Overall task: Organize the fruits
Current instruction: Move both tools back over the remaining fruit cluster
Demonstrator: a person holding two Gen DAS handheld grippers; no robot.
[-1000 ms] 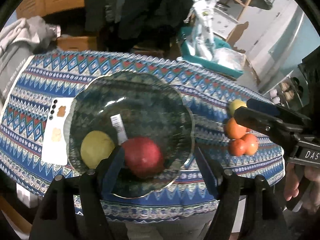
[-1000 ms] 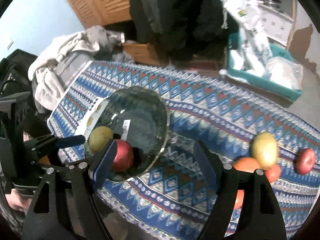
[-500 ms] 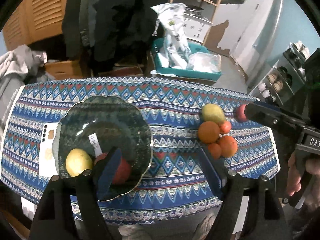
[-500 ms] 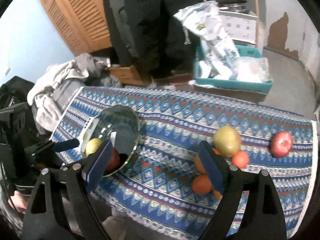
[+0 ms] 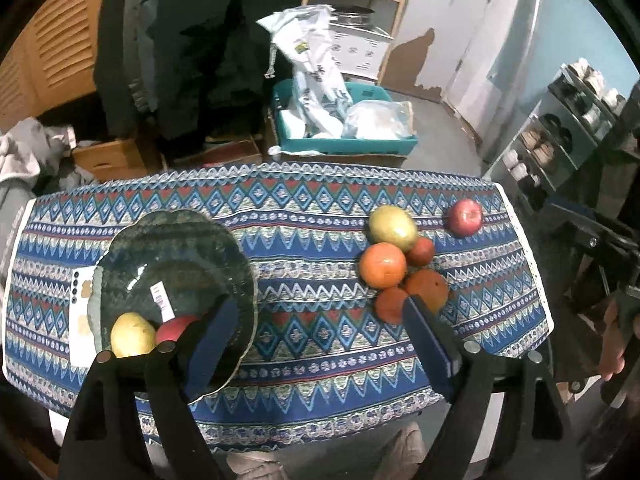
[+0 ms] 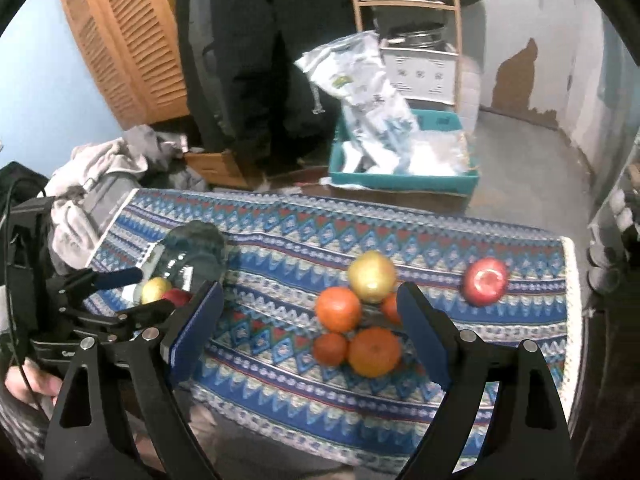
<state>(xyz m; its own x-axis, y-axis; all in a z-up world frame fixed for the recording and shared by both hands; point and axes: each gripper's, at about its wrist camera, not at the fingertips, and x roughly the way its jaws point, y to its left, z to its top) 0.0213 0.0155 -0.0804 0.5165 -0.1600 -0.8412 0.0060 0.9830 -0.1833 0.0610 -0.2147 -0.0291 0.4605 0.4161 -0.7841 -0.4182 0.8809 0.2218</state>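
Observation:
A dark glass bowl [image 5: 172, 264] stands on the left of the blue patterned tablecloth [image 5: 320, 216] and holds a yellow fruit [image 5: 132, 334] and a red apple [image 5: 176, 326]. To the right lie a yellow-green fruit [image 5: 392, 226], a large orange [image 5: 382, 265], several smaller oranges [image 5: 426, 290] and a lone red apple [image 5: 464, 217]. My left gripper [image 5: 320, 308] hovers over the cloth between bowl and pile, jaws opening, nothing between them. My right gripper [image 6: 308, 292] hangs open and empty above the orange pile [image 6: 374, 350].
A white card [image 5: 80, 312] lies partly under the bowl's left side. A person in dark clothes [image 5: 192, 40] stands behind the table. A teal crate [image 5: 344, 144] with plastic bags sits on the floor beyond. Clothes [image 6: 88, 184] are heaped at the left.
Both grippers have drawn back and up from the bowl and swung right toward the loose fruit. The red apple stays in the bowl. Both pairs of jaws stand wider.

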